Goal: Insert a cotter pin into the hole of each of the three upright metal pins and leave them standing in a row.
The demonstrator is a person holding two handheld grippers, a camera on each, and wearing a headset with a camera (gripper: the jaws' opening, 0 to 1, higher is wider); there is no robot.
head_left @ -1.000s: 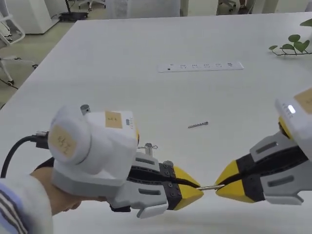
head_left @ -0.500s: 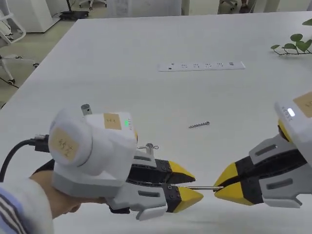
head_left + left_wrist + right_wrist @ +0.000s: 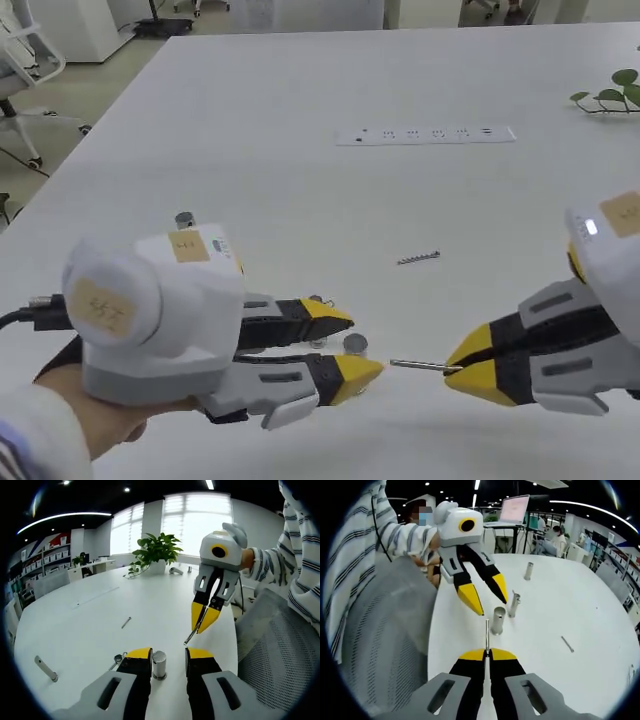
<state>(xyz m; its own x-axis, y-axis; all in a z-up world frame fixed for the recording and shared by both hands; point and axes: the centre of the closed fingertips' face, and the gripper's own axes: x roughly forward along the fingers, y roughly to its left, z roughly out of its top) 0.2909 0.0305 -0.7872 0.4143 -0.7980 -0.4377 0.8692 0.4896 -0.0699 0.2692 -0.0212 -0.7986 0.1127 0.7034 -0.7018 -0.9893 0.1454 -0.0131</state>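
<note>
At lower centre, the left claw [image 3: 365,344] stood spread either side of the ungripped upright metal pin [image 3: 354,345], while the right claw [image 3: 458,368] pinched a cotter pin [image 3: 418,365], whose misaligned push could topple it.

Our left hand-held gripper [image 3: 362,345] sits jaws open, astride the metal pin [image 3: 159,664]. Our right hand-held gripper [image 3: 455,367], just right of it, is clamped on a cotter pin [image 3: 415,365].

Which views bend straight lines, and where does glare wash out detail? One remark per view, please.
Head view: table edges straight, light even, shadows faint. Left gripper view: fisheye curves the table, windows blown out white. Right gripper view: fisheye too, held cotter pin sharp.
</note>
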